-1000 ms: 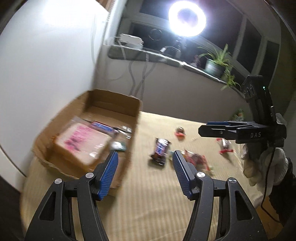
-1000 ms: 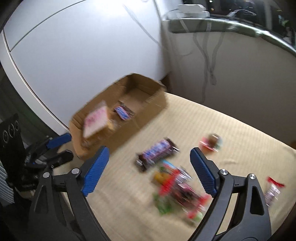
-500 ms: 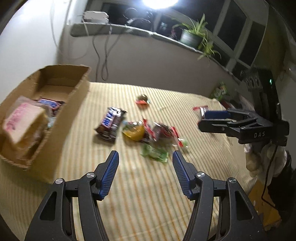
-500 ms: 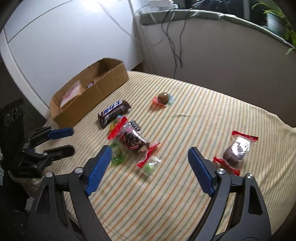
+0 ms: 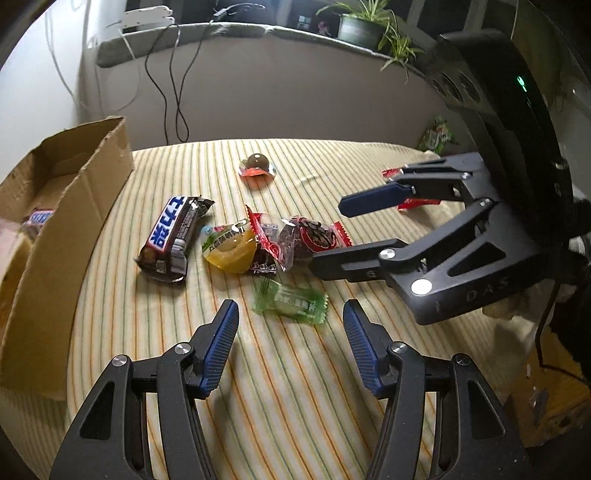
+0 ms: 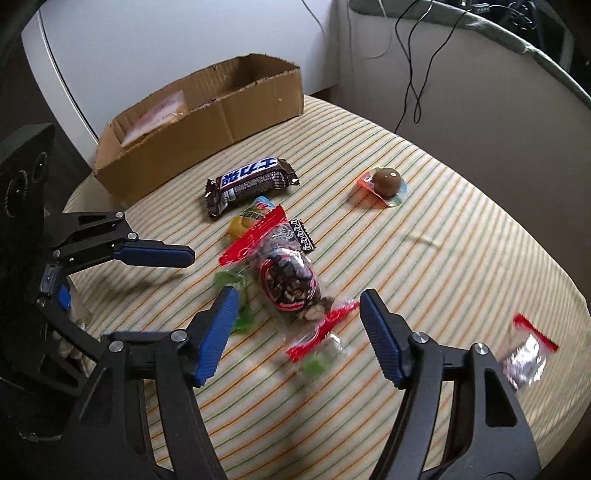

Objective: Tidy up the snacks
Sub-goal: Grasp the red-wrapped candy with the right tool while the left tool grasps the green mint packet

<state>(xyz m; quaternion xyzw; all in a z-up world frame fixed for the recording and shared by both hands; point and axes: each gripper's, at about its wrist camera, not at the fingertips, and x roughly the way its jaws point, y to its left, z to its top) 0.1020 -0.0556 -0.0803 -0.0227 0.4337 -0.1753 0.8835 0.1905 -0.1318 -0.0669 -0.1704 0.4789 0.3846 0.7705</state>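
Observation:
On the striped cloth [image 5: 295, 387] lies a pile: a Snickers bar [image 5: 173, 236] [image 6: 251, 181], a yellow jelly cup [image 5: 231, 249], a red-ended clear packet of dark snack [image 5: 310, 238] [image 6: 288, 280] and a green candy [image 5: 290, 301] [image 6: 242, 317]. My left gripper [image 5: 290, 314] is open, the green candy just ahead of its tips. My right gripper [image 6: 298, 299] [image 5: 332, 234] hangs over the red-ended packet with its jaws closing; the packet lies between the pads, untouched. A chocolate ball [image 5: 257, 166] [image 6: 386, 182] sits apart.
A cardboard box [image 5: 74, 206] [image 6: 207, 122] stands at the cloth's left edge, holding a pink packet [image 6: 159, 110] and another bar [image 5: 37, 218]. A second red-ended packet [image 6: 526, 358] lies far right. Behind the cloth are a wall, hanging cables, a sill and a plant pot [image 5: 360, 27].
Both grippers have come down toward the snack pile. The left view has swung from the box to the pile. The right jaws have narrowed around the red-ended packet.

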